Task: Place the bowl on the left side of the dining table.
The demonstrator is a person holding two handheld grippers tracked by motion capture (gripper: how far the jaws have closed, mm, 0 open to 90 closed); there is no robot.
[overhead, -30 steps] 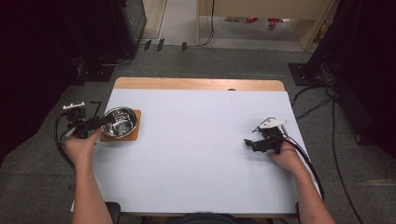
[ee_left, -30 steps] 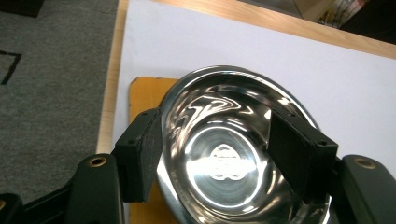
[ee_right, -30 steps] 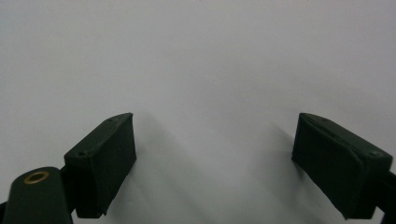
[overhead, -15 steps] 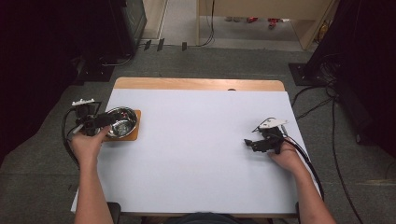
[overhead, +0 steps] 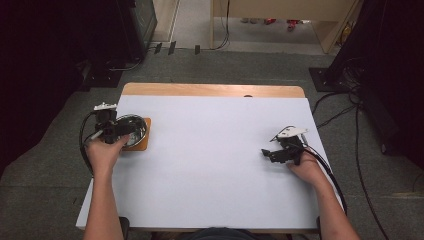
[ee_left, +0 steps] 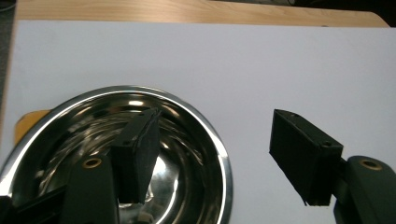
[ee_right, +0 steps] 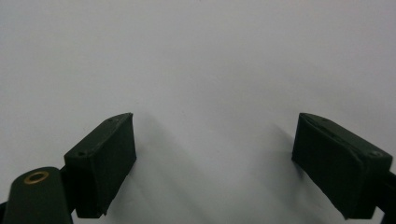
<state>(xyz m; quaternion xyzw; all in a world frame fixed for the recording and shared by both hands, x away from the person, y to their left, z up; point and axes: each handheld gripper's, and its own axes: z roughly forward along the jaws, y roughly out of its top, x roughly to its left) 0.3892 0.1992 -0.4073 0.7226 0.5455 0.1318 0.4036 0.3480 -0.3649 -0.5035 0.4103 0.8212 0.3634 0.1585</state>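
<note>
A shiny steel bowl (overhead: pixel 138 127) sits on a small wooden mat (overhead: pixel 144 145) near the left edge of the white table (overhead: pixel 215 150). My left gripper (overhead: pixel 126 130) reaches over it from the left. In the left gripper view the bowl (ee_left: pixel 187 140) lies under my left gripper (ee_left: pixel 215 123): one jaw hangs over the inside, the other over bare table, with the rim between them and untouched. Those jaws have just been opening. My right gripper (overhead: pixel 268 155) rests low at the right side, jaws wide apart. In the right gripper view my right gripper (ee_right: pixel 215 123) has nothing but white table between its jaws.
The table's far edge is a bare wooden strip (overhead: pixel 210 90). Black cabinets (overhead: pixel 135 25) stand on the floor beyond the left corner, and cables (overhead: pixel 345 112) run over the carpet at the right. A corner of the mat (ee_left: pixel 28 122) peeks out left of the bowl.
My left gripper has moved rightward, from beside the bowl to over it. The right hand and its gripper have stayed where they were.
</note>
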